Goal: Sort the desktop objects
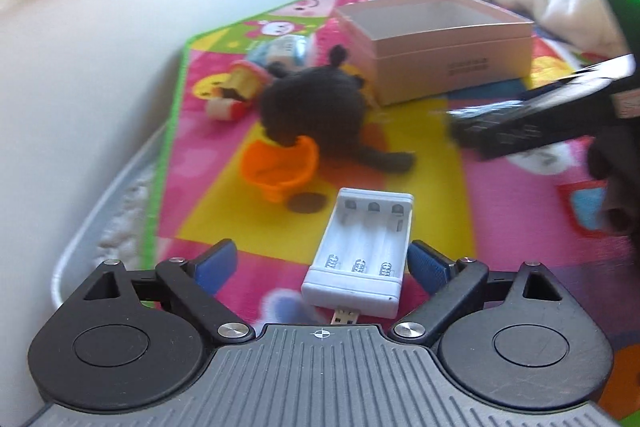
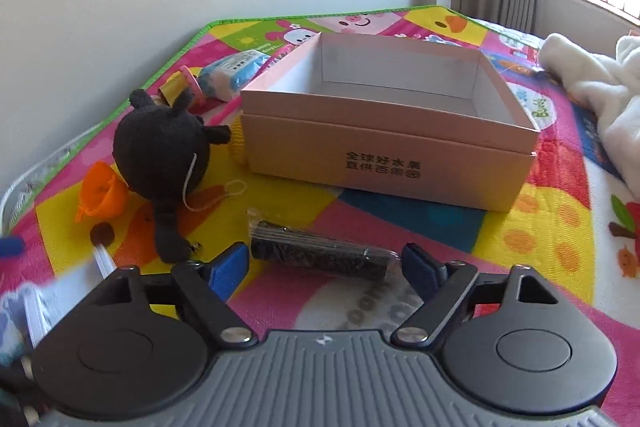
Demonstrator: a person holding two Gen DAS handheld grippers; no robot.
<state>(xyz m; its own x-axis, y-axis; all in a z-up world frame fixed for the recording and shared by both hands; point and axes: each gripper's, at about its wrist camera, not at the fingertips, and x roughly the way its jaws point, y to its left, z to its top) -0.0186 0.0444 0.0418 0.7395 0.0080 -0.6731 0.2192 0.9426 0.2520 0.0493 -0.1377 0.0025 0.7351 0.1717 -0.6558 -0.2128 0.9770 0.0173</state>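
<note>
My left gripper is open, its blue fingers either side of a white battery charger lying on the colourful mat. My right gripper is open around a clear bag of black hair ties on the mat; this bag and the right gripper show at the right of the left wrist view. An open pink cardboard box stands behind, also in the left wrist view. A black plush toy and an orange cup lie left of the box.
A blue-white tissue pack and a small yellow-red toy lie near the wall at the far left. A white fluffy cloth lies at the right. A brown coin-like disc sits by the orange cup. The mat's green edge runs along the left.
</note>
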